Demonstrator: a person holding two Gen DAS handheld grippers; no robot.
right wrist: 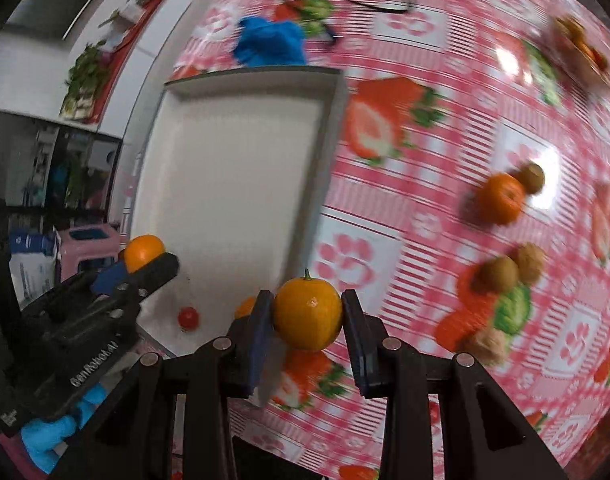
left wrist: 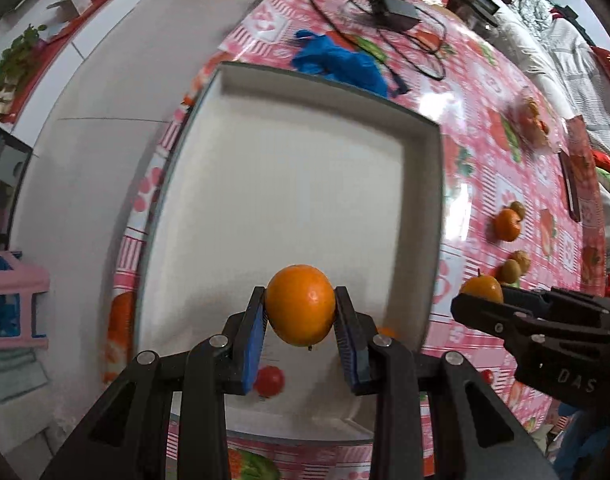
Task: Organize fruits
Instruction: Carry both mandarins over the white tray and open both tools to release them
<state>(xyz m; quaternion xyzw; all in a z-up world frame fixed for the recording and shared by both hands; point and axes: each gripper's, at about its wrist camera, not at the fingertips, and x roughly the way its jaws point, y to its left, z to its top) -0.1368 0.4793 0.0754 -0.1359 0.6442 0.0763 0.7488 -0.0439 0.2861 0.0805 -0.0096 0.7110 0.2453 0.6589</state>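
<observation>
Two mandarins carried toward the white tray, one clamped in each tool.

Left wrist view: left tool point(left wrist: 301, 314) pinches a mandarin point(left wrist: 300, 304) across its middle, over the tray point(left wrist: 433, 216); light, soft-skinned, bruisable.
Right wrist view: right tool point(right wrist: 308, 320) clamps a stemmed mandarin point(right wrist: 307, 312) above the bench point(right wrist: 425, 168), tray to its left.

White lettering "GenRobot.AI" runs along the black body of the left hand-held gripper point(right wrist: 153, 270). The letters "DAS" show faintly on the black body of the right hand-held gripper point(left wrist: 479, 300). No other text is legible.
</observation>
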